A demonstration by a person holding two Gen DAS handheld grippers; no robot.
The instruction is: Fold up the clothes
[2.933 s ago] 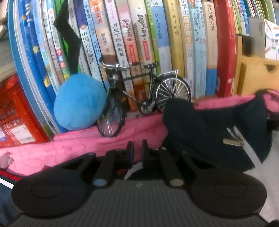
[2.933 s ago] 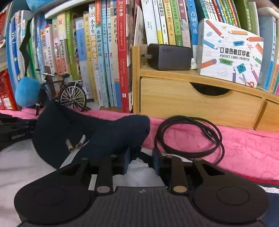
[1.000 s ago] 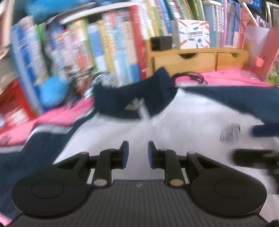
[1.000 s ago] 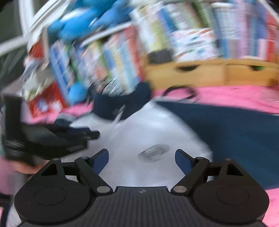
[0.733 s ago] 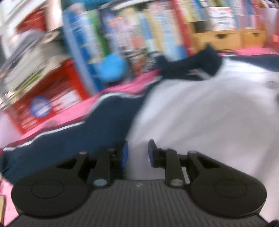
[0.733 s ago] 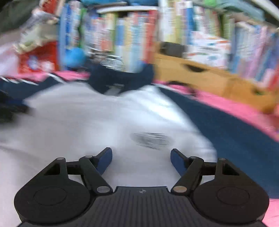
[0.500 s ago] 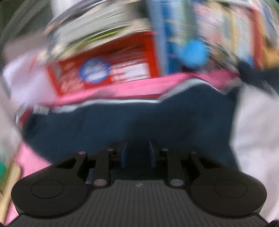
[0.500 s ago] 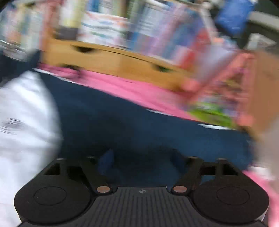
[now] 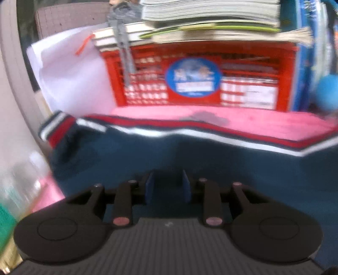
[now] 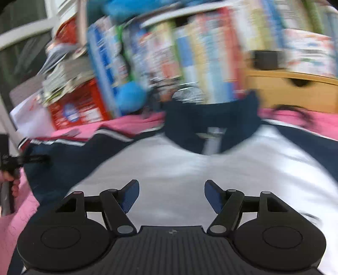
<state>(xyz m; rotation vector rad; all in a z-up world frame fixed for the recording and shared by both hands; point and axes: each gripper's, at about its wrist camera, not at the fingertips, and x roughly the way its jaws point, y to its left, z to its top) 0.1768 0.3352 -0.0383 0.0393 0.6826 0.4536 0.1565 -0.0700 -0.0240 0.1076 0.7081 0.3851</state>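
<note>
A jacket lies spread on a pink blanket (image 9: pixel 211 122): white body (image 10: pixel 190 165), navy collar (image 10: pixel 211 124), navy sleeves edged with red and white stripes. In the left wrist view my left gripper (image 9: pixel 166 188) hovers low over the left sleeve (image 9: pixel 232 169), fingers apart, with only navy cloth seen behind the gap. The striped cuff (image 9: pixel 57 127) lies far left. My right gripper (image 10: pixel 172 195) stands wide open above the white chest, holding nothing. The right wrist view also catches the left gripper (image 10: pixel 40 159) at the left edge, with a hand (image 10: pixel 10 184) on its handle.
Behind the sleeve stands a red crate (image 9: pixel 200 74) with stacked books (image 9: pixel 211 17) on top and white paper (image 9: pixel 69 80) beside it. A blue plush ball (image 10: pixel 131 99), a row of upright books (image 10: pixel 190 52) and a wooden drawer box (image 10: pixel 295 93) line the back.
Both grippers left the collar. The left one swung left onto the navy sleeve. The right one opened wide, swept out to the right sleeve and came back over the white chest.
</note>
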